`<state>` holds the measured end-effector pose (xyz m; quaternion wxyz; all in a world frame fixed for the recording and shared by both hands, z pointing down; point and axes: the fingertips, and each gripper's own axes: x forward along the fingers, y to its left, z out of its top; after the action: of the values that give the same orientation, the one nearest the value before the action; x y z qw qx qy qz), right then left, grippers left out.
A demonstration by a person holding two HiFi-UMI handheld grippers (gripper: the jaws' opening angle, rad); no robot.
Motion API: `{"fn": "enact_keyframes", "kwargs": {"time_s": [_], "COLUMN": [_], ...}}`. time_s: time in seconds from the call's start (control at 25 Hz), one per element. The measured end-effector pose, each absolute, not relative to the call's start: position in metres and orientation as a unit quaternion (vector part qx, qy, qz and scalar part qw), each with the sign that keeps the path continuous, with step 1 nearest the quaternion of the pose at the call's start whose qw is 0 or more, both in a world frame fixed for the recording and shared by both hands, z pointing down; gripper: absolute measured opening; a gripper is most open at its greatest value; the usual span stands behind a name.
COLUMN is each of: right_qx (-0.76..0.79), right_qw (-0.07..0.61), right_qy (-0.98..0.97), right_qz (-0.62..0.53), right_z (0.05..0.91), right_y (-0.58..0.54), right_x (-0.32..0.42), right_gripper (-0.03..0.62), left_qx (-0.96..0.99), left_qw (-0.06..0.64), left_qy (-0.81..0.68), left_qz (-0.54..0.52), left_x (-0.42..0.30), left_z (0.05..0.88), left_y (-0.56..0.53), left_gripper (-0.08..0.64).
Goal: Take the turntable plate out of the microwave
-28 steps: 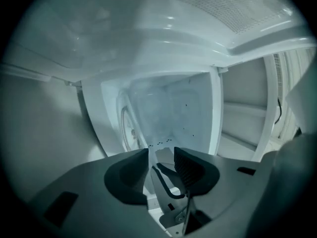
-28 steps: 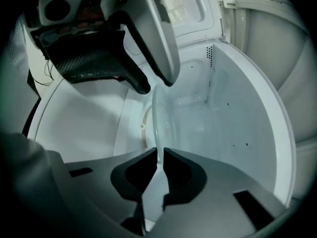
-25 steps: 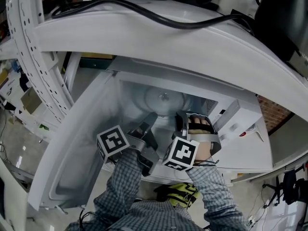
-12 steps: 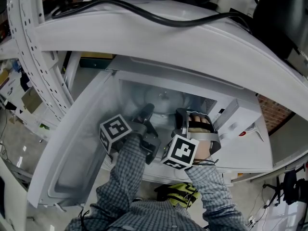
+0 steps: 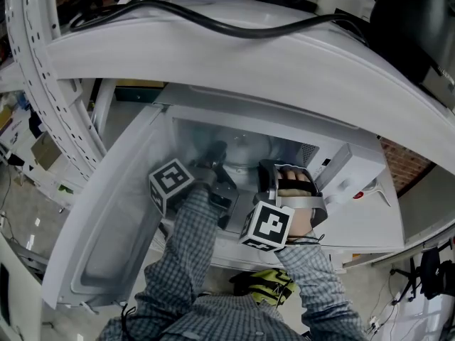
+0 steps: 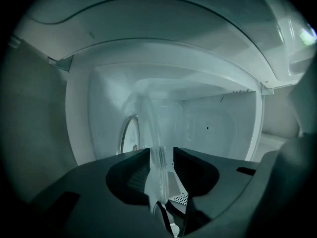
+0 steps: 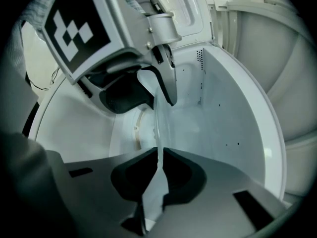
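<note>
Inside the microwave (image 5: 348, 180), at the middle of the head view, both claws reach through the opening, past the door (image 5: 106, 247) that swings out toward the lower left of the frame. Between them sits the turntable plate (image 5: 245, 148), a clear glass disc within the white cavity.

In its own view the right claw (image 7: 159, 152) is pinched tight on the near rim of the plate (image 7: 159, 128), the glass running straight out from between its jaws. The left claw (image 6: 161, 155) has its jaws drawn in around another part of the rim (image 6: 158, 167). The glass lies against one pad, with only a thin sliver beside the other, so I take it to be gripping too. From the right gripper view you can see that left claw (image 7: 158, 78) clamped further along the same edge.

Two grips well apart on the rim make sense to me. Glass is slippery and heavy, and a single pinch would let it swing or tip.

Being round, the plate has no long axis to speak of. Both gripper views catch it edge-on, as a thin line up the middle of the frame. The hub (image 7: 137, 128) on the cavity floor shows off to its left, so the plate looks raised off it, its face roughly toward that floor. It has yet to come out past the opening.
</note>
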<state>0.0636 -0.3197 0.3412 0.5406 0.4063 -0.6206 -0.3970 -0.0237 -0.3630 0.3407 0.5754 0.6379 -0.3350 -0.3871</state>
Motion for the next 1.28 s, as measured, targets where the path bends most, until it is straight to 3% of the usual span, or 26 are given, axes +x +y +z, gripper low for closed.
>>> {"fn": "enact_keyframes", "kwargs": {"time_s": [0.2,0.48,0.56,0.68,0.84,0.96,1.08,1.28], "right_qx": [0.395,0.392,0.423,0.495,0.506,0.469,0.433,0.412], "right_qw": [0.536,0.530,0.499,0.365,0.099,-0.058,-0.155,-0.256], "right_qy": [-0.622,-0.617,-0.625,-0.717,-0.856,-0.856,-0.816,-0.764], "right_qz": [-0.411,-0.429,-0.426,-0.327,-0.015,0.209,0.350,0.425], "right_z": [0.343,0.348,0.336,0.311,0.307,0.317,0.331,0.337], "right_y": [-0.314,-0.302,-0.296,-0.285,-0.276,-0.280,-0.282,-0.291], "right_x": [0.058,0.059,0.063,0.068,0.070,0.075,0.077,0.079], "right_gripper": [0.037,0.038,0.038,0.038,0.026,0.021,0.023,0.025], "left_qx": [0.627,0.630,0.630,0.629,0.627,0.626,0.626,0.628], "left_qw": [0.582,0.583,0.587,0.590,0.591,0.592,0.594,0.592], "left_qy": [-0.338,-0.338,-0.335,-0.331,-0.328,-0.324,-0.323,-0.323], "left_qz": [-0.393,-0.385,-0.383,-0.383,-0.387,-0.390,-0.389,-0.387], "left_x": [-0.025,-0.023,-0.021,-0.021,-0.021,-0.021,-0.020,-0.020], "left_z": [0.343,0.344,0.344,0.344,0.344,0.343,0.343,0.343], "left_y": [-0.368,-0.368,-0.367,-0.366,-0.366,-0.366,-0.365,-0.365], "left_gripper": [0.089,0.084,0.084,0.084,0.084,0.084,0.084,0.084]}}
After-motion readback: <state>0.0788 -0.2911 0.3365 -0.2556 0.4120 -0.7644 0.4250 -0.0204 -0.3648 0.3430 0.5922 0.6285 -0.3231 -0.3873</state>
